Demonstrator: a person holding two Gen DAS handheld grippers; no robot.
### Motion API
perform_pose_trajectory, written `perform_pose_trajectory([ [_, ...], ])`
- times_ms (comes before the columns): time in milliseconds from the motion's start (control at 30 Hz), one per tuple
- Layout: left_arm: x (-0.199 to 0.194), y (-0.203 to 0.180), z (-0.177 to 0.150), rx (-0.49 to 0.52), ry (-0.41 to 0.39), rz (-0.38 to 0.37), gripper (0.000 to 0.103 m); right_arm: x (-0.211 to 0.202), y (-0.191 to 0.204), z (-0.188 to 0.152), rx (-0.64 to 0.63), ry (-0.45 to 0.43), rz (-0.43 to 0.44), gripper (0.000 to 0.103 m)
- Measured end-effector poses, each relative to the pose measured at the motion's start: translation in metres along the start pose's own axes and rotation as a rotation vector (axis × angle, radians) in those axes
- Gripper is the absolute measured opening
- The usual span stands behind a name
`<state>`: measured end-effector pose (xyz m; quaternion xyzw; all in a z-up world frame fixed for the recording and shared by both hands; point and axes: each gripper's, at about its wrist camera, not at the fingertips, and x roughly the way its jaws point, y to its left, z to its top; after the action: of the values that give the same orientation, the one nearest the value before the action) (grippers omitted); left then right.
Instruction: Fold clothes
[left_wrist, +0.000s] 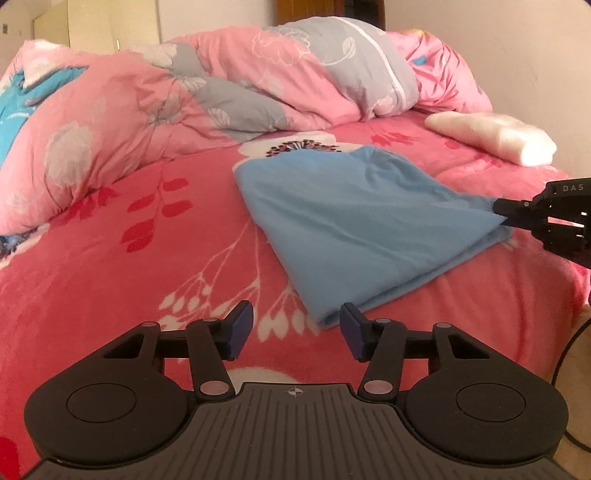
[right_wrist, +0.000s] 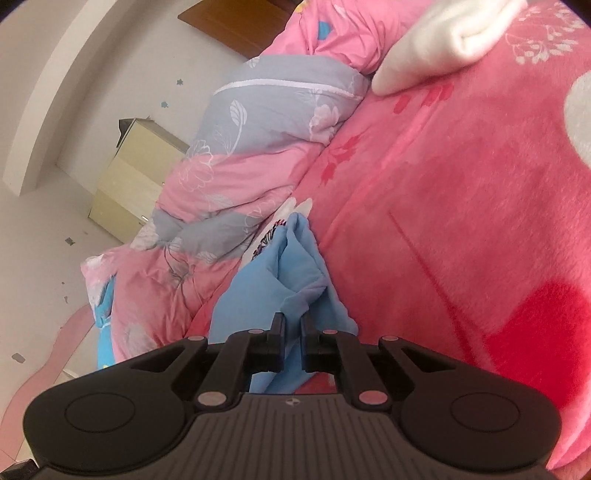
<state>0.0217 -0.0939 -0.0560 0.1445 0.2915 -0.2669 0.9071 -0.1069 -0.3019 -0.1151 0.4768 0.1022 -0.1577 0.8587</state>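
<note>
Pale walls (left_wrist: 517, 55) and a cream cabinet (right_wrist: 129, 184) behind a bed spread with a red-pink fleece blanket (left_wrist: 110, 277), patterned with white sprigs and darker red leaves. Heaped along the far side, a rumpled pink and grey floral duvet (left_wrist: 258, 74), with a turquoise patch showing at its left end. Near the bed's right edge, well apart from the work, a folded white cloth (left_wrist: 495, 138). Lying mid-bed on the fleece, a light blue garment (left_wrist: 351, 221), partly folded, layers stacked and creased, its far edge just short of the duvet. Right gripper (right_wrist: 293, 321) clamped on a bunched corner of that blue cloth, jaws nearly together with the fabric pinched between them (seen from the left wrist camera as a black tool (left_wrist: 502, 212) entering from the right and lifting the corner slightly). Left gripper (left_wrist: 295, 325) low over the blanket at the garment's near corner, jaws parted and gripping nothing; right pad (left_wrist: 351, 326) just beside the folded blue edge, left pad over bare fleece. Nothing between that gripper and the cloth.
</note>
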Motion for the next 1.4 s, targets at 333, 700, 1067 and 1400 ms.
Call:
perform_pose_trajectory([
  [333,0.008,-0.019,-0.007,0.163,-0.033,0.046,0.050,0.000,-0.012,-0.006,0.032,-0.022,0.033,0.008],
  [700,0.013,-0.030,-0.013,0.280,-0.049,0.136,0.046,-0.001,-0.015,-0.006,0.040,-0.026,0.043,0.008],
  [1067,0.014,-0.006,-0.012,0.060,0.004,0.055,0.032,-0.007,-0.003,-0.009,-0.031,-0.036,0.000,0.008],
  [1400,-0.003,0.024,-0.023,-0.062,-0.003,-0.050,0.032,-0.018,-0.015,-0.004,0.064,0.004,-0.006,0.009],
])
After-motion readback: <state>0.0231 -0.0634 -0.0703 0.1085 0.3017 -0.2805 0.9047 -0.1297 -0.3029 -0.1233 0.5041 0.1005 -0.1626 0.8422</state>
